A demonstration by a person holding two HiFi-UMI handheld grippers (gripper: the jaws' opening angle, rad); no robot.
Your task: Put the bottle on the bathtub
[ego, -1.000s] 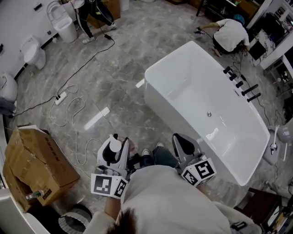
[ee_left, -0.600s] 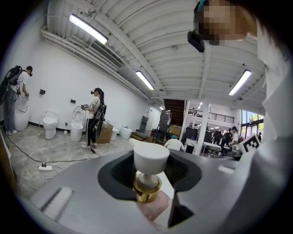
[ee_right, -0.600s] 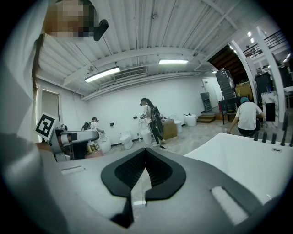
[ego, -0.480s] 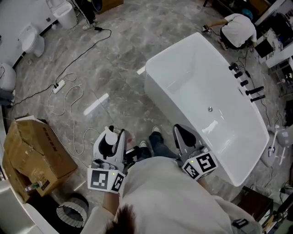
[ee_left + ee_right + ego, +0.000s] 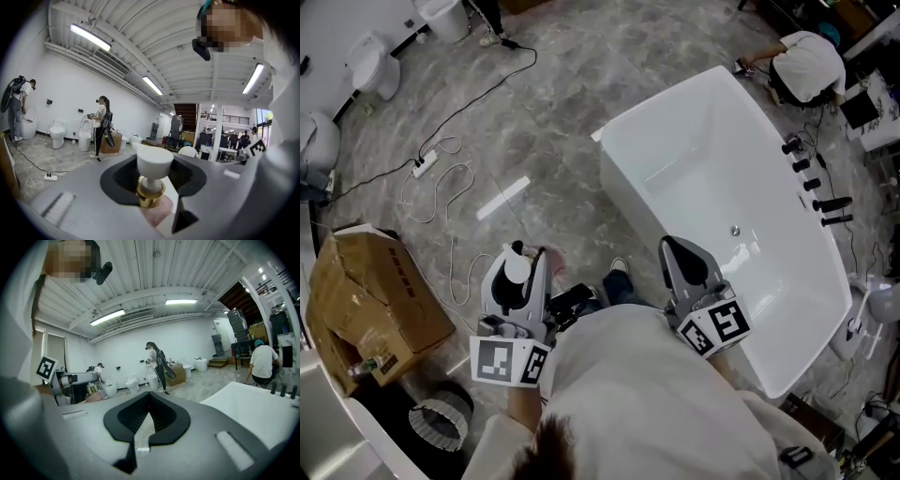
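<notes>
The left gripper point(image 5: 523, 258) is clamped on the bottle point(image 5: 153, 164): white cap, gold collar, pink body, wedged between the black pads low in the left gripper view. The right gripper point(image 5: 675, 251) has its jaws together with nothing between them. Both sit low in the frame, close to the person's body.

This reads as the carry stage. The bottle is in hand but well apart from the bathtub point(image 5: 667, 100), which fills the right half of the head view. The next move probably calls for bringing the left gripper across to the tub's rim, finding a flat stretch of it, setting the bottle upright and only then letting the jaws part. The rim looks narrow and glossy, so a tilted set-down could send the bottle sliding into the basin.

The floor point(image 5: 553, 103) is grey marbled tile, shiny with light reflections. A white cable and power strip point(image 5: 427, 164) snake across the upper left, and a cardboard box point(image 5: 366, 291) sits at lower left. Toilets point(image 5: 375, 66) line the wall in the upper left corner. Black taps point(image 5: 811, 178) stand on the tub's far edge, and a person point(image 5: 811, 70) crouches at upper right.
</notes>
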